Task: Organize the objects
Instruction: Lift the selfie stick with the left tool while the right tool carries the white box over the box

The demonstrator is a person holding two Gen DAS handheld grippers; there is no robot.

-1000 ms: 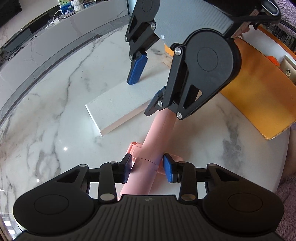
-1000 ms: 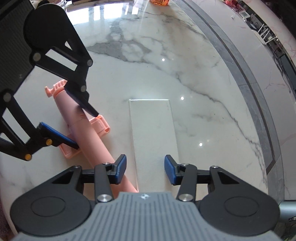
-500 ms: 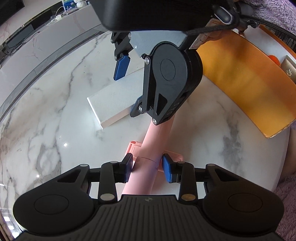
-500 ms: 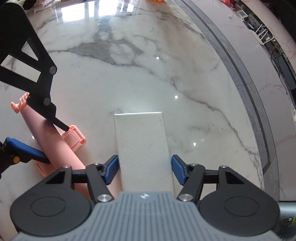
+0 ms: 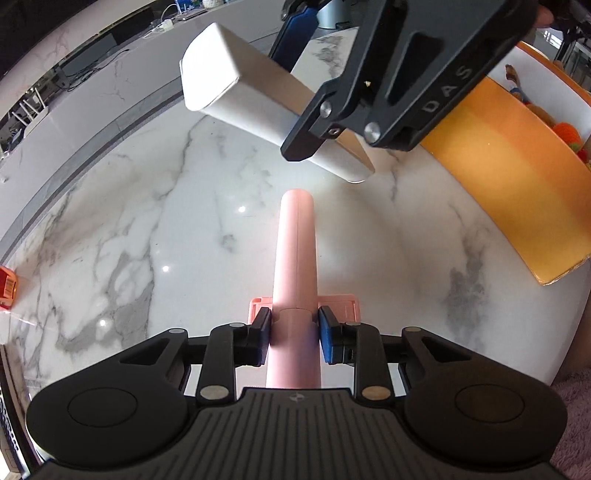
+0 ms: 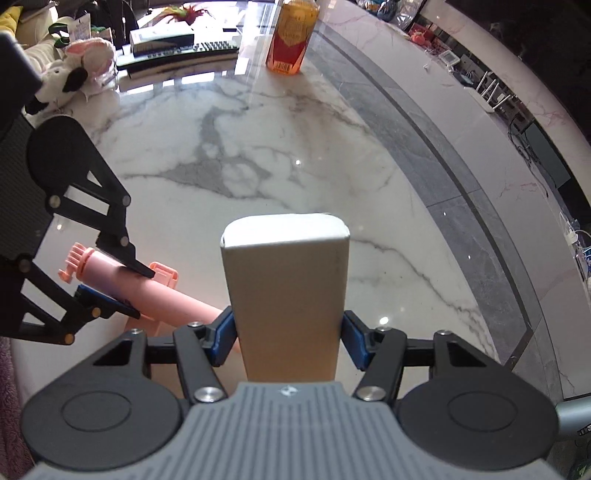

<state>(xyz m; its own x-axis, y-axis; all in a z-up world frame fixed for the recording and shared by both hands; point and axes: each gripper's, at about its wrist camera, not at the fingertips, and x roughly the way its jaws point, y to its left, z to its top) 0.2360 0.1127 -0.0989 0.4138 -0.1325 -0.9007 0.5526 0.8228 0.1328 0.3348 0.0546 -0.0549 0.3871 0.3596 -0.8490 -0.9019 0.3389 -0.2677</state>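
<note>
A pink tube (image 5: 295, 251) with a pink clamp piece at its near end lies along the marble table (image 5: 147, 221). My left gripper (image 5: 294, 338) is closing on it, and both blue pads touch its sides. The right wrist view shows the same tube (image 6: 177, 299) between the left gripper's (image 6: 142, 295) fingers. A long white box (image 6: 286, 288) is held off the table with my right gripper (image 6: 288, 338) shut on its near end. In the left wrist view the white box (image 5: 236, 92) hangs tilted above the far end of the tube, in the right gripper (image 5: 291, 107).
An orange box (image 5: 498, 177) stands at the table's right edge. An orange bottle (image 6: 291, 33) stands at the far side, with a keyboard (image 6: 184, 48) and plush toys (image 6: 74, 62) behind it. A small red-orange object (image 5: 7, 288) sits at the far left edge.
The right gripper moved over the white box, gripped its near end and lifted it off the table. The left pads drew in onto the pink tube.
</note>
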